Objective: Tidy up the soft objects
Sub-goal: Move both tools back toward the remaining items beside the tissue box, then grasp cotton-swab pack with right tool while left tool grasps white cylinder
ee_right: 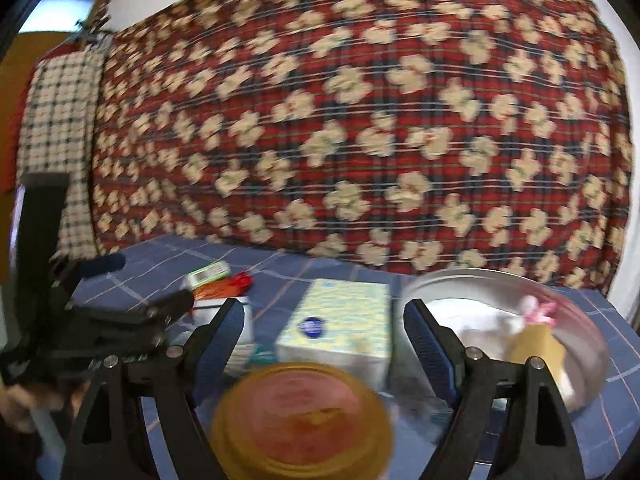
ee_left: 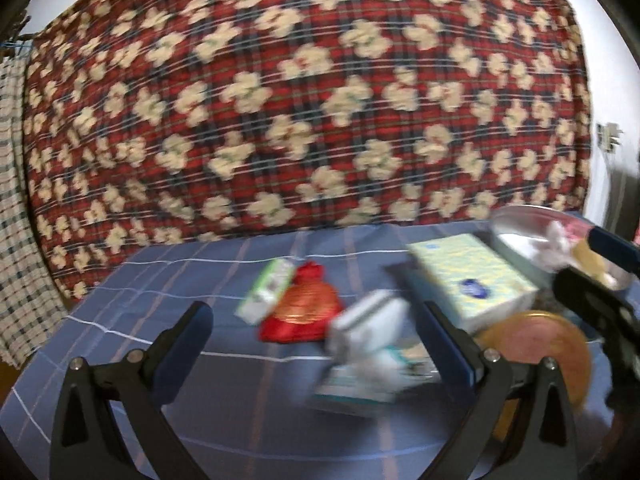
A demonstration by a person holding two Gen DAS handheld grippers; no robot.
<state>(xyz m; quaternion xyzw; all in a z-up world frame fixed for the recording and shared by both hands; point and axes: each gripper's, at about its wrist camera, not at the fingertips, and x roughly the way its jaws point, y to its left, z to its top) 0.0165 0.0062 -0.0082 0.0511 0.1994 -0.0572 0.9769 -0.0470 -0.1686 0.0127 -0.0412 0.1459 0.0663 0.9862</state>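
The left gripper hangs over the blue checked surface with its fingers spread wide and nothing between them. Beyond it lie a red pouch, a small green-and-white packet touching the pouch's far left side, and a white box (too blurred to read) lying on a flat teal-and-white pack just right of the pouch. The right gripper is also wide open and holds nothing; in the left wrist view it shows at the right edge. Between its fingers in the picture, farther off, sits a pale yellow tissue box, and nearer the camera a round lid with a gold rim and reddish middle. To the right of the tissue box stands a metal bowl holding a white cloth, a pink-and-white soft thing and a tan piece, the last two touching. In the right wrist view the pouch and the packet lie far left, behind the left gripper. A red plaid quilt with cream flowers rises behind the surface, with a checked cloth at its left.
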